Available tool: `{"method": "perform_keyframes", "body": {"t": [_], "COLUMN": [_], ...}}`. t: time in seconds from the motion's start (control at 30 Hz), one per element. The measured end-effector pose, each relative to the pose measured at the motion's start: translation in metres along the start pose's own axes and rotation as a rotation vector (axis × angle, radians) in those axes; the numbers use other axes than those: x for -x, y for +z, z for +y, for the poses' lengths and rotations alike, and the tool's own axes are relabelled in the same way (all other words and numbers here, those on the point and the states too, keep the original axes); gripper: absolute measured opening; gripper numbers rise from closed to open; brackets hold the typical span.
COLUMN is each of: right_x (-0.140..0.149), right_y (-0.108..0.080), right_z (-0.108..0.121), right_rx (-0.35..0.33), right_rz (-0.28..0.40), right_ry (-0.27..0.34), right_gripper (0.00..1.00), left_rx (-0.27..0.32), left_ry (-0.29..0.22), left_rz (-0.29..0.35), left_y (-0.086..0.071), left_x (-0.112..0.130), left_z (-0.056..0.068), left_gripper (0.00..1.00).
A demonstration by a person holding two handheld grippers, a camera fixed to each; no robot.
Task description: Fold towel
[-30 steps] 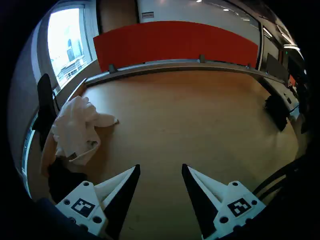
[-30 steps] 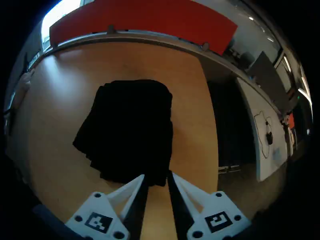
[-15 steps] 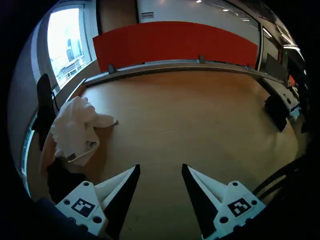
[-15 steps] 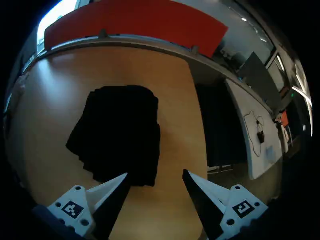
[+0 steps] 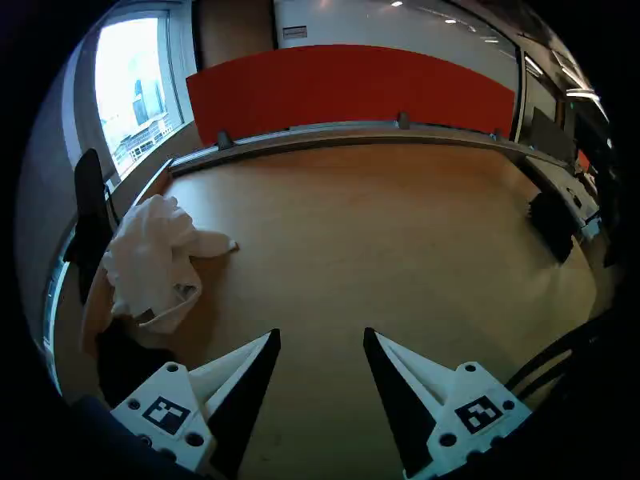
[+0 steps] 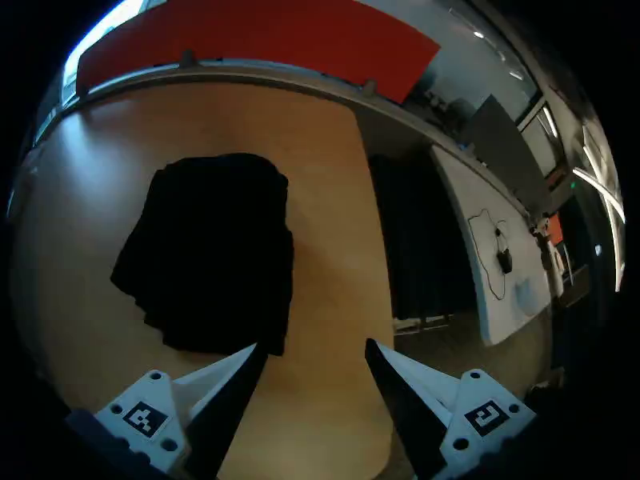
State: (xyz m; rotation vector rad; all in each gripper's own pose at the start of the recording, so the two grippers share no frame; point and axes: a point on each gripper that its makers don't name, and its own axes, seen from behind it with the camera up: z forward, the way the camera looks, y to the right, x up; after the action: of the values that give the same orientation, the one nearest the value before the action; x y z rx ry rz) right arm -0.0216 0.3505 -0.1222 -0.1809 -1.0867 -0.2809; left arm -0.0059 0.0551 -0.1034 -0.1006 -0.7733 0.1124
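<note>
- Right gripper (image 6: 316,344): jaws spread wide with nothing between them. They were pinched on the towel's near edge a second ago and were already apart half a second ago.
- Black towel (image 6: 208,256): folded flat on the wooden table (image 6: 328,200), near its right edge. It now sits further left in the right gripper view than before, and its near corner is just beside the left fingertip.
- Left gripper (image 5: 321,331): jaws apart and empty, over bare wood toward the table's near edge. This is unchanged from earlier.
- White cloth (image 5: 152,264): a crumpled heap at the table's left edge, with almost no shift since the earlier frame.
- Red partition (image 5: 352,84): runs along the table's far edge.
- Window (image 5: 132,88): beyond the far left corner.
</note>
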Motion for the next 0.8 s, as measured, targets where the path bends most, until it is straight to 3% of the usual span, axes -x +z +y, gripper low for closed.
{"method": "perform_keyframes", "body": {"t": [0.5,0.8], "right_x": [-0.013,-0.045], "right_y": [-0.016,-0.033], "right_z": [-0.016,-0.040], "right_rx": [-0.039,-0.089], "right_rz": [0.069,0.173], "right_ry": [0.051,0.104], "right_gripper": [0.94,0.94], "left_rx": [0.008,0.010], "left_ry": [0.001,0.001], "left_rz": [0.012,0.024], "left_y": [-0.003,-0.005], "left_x": [-0.002,-0.005], "left_z": [0.000,-0.002], "left_gripper": [0.76,0.76]}}
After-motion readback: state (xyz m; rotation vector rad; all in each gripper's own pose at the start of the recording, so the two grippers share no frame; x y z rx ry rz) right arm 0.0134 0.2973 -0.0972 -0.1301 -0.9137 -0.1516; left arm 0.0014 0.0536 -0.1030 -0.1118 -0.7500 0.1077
